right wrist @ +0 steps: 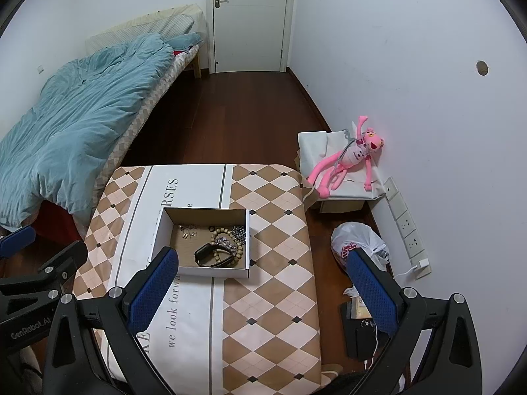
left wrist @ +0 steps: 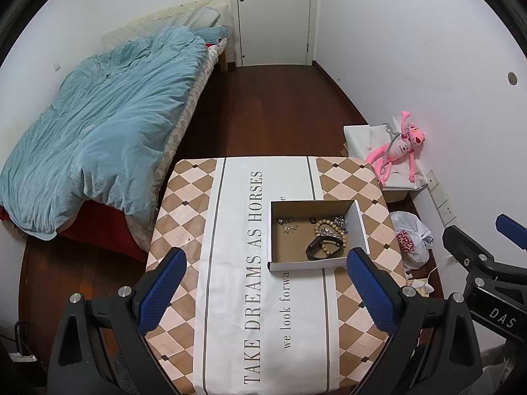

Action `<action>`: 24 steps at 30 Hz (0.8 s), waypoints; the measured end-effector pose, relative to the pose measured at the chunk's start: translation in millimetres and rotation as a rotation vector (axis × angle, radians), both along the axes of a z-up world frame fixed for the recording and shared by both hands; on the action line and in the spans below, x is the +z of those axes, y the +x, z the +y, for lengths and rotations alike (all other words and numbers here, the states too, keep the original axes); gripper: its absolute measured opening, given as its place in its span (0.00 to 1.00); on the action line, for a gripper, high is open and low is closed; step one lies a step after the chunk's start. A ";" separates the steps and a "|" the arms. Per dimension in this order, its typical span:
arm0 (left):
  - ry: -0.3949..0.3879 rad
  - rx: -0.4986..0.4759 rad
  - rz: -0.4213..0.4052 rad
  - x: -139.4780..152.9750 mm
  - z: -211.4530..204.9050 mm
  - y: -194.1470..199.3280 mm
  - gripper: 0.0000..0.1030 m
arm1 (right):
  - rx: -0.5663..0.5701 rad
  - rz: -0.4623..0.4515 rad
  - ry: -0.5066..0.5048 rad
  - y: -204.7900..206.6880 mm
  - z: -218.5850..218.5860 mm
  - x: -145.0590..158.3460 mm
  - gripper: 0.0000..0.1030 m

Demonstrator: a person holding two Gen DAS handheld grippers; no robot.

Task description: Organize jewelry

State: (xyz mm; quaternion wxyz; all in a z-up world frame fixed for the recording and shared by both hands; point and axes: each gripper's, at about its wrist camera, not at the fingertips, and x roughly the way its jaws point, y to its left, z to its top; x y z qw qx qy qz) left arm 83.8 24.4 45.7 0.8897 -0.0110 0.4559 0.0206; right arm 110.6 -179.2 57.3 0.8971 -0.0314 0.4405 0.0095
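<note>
A shallow white cardboard box [left wrist: 359, 222] stands on the table with the checked cloth [left wrist: 184, 217]. Inside lie a black wristband [left wrist: 324, 248], a wooden bead bracelet [left wrist: 331, 227], a silver chain [left wrist: 339, 220] and small silver pieces [left wrist: 288, 224]. The box [right wrist: 158, 233] shows the same items in the right wrist view: black wristband [right wrist: 214, 255], bead bracelet [right wrist: 225, 232], silver chain [right wrist: 238, 231]. My left gripper [left wrist: 266, 291] is open and empty, raised above the table in front of the box. My right gripper [right wrist: 263, 291] is open and empty, raised over the table's right side.
A bed with a blue quilt [left wrist: 98, 125] stands left of the table. A pink plush toy [right wrist: 349, 158] lies on a covered box by the right wall. A white plastic bag [right wrist: 357, 240] and dark items [right wrist: 362, 332] lie on the floor at right.
</note>
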 end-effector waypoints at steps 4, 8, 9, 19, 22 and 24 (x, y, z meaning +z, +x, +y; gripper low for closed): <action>0.005 0.000 -0.002 0.6 1.4 -0.9 0.97 | -0.002 0.002 0.000 0.1 -0.9 -1.2 1.00; 0.008 -0.002 -0.003 1.1 2.2 -1.3 0.97 | -0.001 0.004 -0.003 -1.9 -2.2 -3.0 1.00; 0.008 -0.001 -0.004 1.7 2.7 -1.5 0.97 | -0.002 0.004 0.000 -2.7 -3.4 -3.3 1.00; 0.007 -0.001 -0.008 5.3 0.8 -1.0 0.97 | 0.001 0.007 0.003 -4.9 -3.3 -4.6 1.00; 0.009 -0.002 -0.009 5.6 0.0 -1.3 0.97 | 0.001 0.007 0.004 -5.5 -3.8 -5.0 1.00; 0.010 -0.003 -0.011 6.7 -1.5 -0.8 0.97 | 0.002 0.008 0.003 -4.7 -3.7 -4.7 1.00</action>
